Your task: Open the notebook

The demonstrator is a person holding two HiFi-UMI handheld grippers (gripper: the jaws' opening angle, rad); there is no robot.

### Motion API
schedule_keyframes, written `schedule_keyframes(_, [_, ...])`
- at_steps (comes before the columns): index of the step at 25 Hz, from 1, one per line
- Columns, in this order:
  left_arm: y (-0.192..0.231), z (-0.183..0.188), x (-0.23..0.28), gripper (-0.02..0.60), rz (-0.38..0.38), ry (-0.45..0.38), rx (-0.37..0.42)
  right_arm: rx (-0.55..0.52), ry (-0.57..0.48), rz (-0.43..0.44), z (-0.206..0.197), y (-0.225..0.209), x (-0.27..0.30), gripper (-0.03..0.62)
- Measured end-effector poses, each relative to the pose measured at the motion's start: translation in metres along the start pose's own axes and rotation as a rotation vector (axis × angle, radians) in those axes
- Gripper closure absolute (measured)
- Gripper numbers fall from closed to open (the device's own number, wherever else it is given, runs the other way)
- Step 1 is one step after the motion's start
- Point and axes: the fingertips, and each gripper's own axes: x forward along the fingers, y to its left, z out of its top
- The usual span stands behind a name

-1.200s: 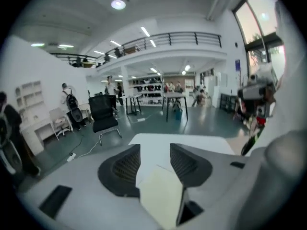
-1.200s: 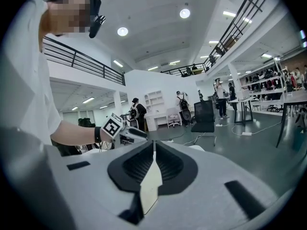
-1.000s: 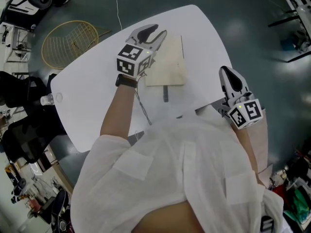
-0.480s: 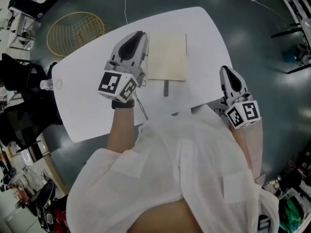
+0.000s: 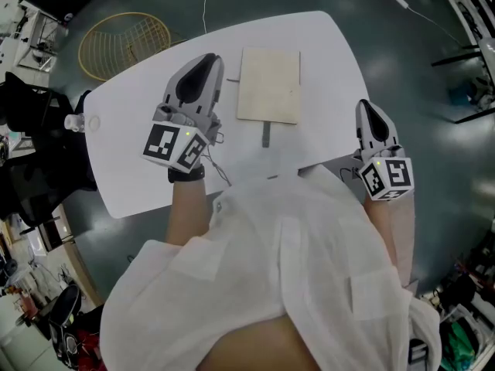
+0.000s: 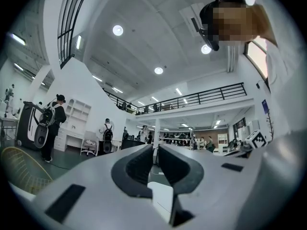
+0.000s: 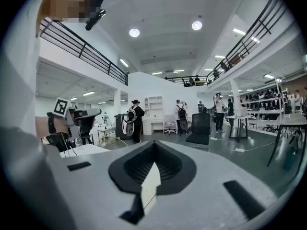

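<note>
Head view only: notebook point(image 5: 268, 85) on table point(image 5: 139, 168)

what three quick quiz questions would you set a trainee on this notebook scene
1. True or false: the left gripper is holding the notebook.
2. Fill in: the right gripper has its jaws ___, with nothing between them.
3. Where does the small dark item lie?
A. on top of the notebook
B. on the white table, just off the notebook's near edge
C. between the right gripper's jaws

Key:
1. False. The left gripper is empty and shut, off to the notebook's left.
2. shut
3. B
</note>
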Motion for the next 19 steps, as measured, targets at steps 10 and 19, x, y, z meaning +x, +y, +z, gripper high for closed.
schedule_keyframes(10, [0.002,0.000,-0.013,0.546,-0.011,0.001,-0.003,-0.009,-0.015,0.006,0.006,0.009,0.000,0.592])
schedule_keyframes(19, [0.008,-0.004,-0.013,0.546,-0.020,0.000,-0.015,-0.018,-0.018,0.003,0.006,0.012,0.005,0.592])
